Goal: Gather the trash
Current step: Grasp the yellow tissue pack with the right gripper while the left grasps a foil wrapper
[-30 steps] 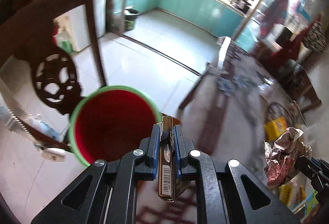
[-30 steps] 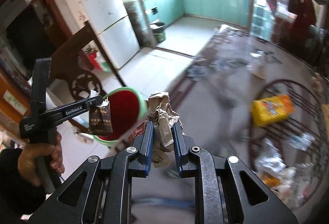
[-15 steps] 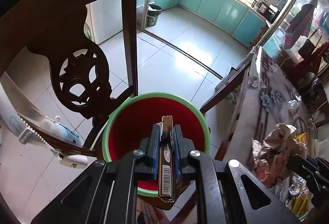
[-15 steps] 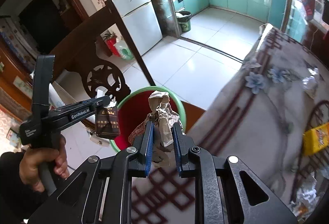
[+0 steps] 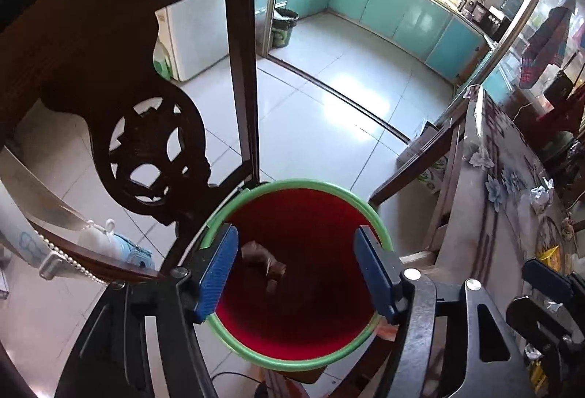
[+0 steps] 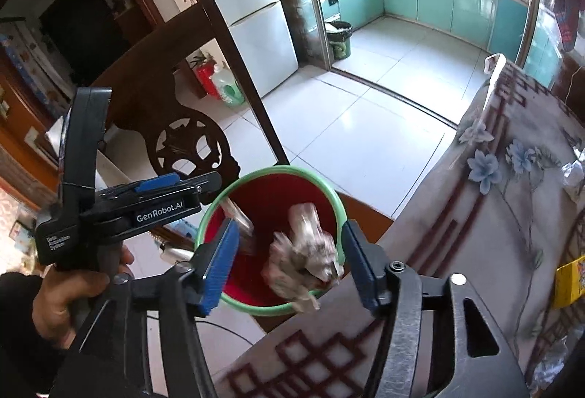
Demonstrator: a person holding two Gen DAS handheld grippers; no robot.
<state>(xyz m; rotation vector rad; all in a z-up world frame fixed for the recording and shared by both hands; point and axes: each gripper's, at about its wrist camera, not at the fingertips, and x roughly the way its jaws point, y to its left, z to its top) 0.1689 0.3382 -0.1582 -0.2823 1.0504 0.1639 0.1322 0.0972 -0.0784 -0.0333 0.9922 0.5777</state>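
Observation:
A red bin with a green rim (image 5: 321,186) stands on a chair seat; it also shows in the right wrist view (image 6: 256,308). My left gripper (image 5: 298,270) is open right above the bin. A dark brown packet (image 5: 263,261) lies blurred inside the bin. My right gripper (image 6: 289,262) is open over the bin's near rim. A crumpled paper wad (image 6: 303,251), blurred, is in the air between its fingers. The left gripper (image 6: 175,182) shows in the right wrist view at the bin's left rim.
A dark carved wooden chair back (image 5: 146,127) rises left of the bin. The table with a flowered cloth (image 6: 493,215) lies to the right, with a foil scrap (image 6: 574,175) and a yellow packet (image 6: 570,279) on it. Tiled floor lies beyond.
Both grippers have opened. The dark packet left my left gripper and dropped into the bin. The crumpled paper left my right gripper and is falling at the bin.

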